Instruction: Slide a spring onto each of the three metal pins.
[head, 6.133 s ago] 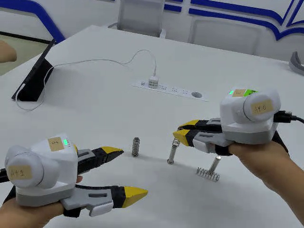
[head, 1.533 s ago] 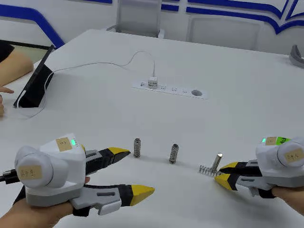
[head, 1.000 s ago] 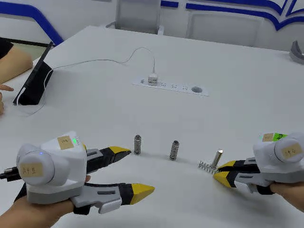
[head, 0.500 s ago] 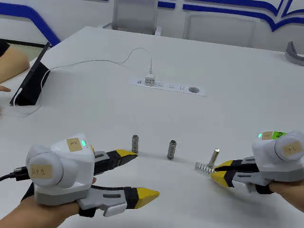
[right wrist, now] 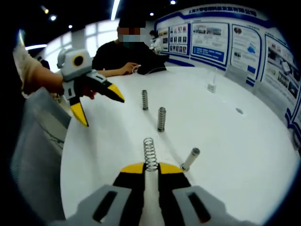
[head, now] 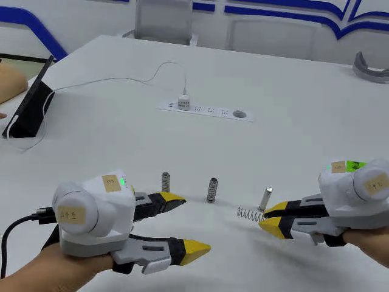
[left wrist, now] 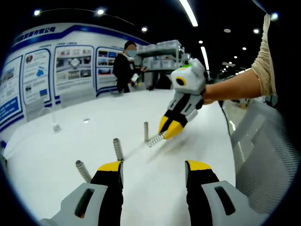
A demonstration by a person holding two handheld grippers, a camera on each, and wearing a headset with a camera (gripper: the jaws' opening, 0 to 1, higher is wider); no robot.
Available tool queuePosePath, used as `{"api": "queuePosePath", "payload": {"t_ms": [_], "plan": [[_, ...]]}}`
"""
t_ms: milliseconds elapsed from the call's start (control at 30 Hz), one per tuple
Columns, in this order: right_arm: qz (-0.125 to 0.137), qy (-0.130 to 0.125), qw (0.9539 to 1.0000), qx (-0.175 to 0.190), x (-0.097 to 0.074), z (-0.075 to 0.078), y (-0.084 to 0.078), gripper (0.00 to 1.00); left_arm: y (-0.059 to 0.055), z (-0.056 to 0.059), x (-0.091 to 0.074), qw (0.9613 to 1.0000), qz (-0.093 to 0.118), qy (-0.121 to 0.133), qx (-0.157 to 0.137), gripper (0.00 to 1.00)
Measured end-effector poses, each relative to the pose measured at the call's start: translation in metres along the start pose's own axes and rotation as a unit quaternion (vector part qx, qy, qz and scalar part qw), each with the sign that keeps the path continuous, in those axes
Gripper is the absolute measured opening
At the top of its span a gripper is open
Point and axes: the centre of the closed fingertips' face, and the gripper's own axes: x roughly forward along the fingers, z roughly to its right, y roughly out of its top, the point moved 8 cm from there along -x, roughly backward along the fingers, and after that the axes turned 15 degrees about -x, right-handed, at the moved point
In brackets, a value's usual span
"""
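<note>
The last spring (head: 246, 213) is pinched at one end by the right hand-held gripper (head: 265, 220), just beside the bare pin (head: 265, 198). The left pin (head: 165, 181) and middle pin (head: 211, 190) already carry springs. The left hand-held gripper (head: 193, 224) is spread and holds nothing. Next, the spring should probably be raised, turned upright and lowered over the pin's top.

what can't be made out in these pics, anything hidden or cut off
Right gripper view: the held end of the spring is hidden between the shut jaws of the right gripper.
Head view: the grey curved object is cut off by the right edge, so I cannot tell what it is.
Right gripper view: print on the wall posters is too small and blurred to read.
</note>
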Motion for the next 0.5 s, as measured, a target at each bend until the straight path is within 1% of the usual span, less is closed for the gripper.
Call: {"api": "queuePosePath", "payload": {"t_ms": [367,500], "plan": [[0.025,0.033,0.9986,-0.032,-0.003,-0.016,0.032,0.11,0.005,0.000,0.009,0.9997,-0.004,-0.018,0.018,0.49],[0.028,0.045,0.9975,-0.046,-0.002,-0.020,0.040,0.11,0.006,0.002,0.012,0.9994,-0.004,-0.025,0.025,0.46]]}}
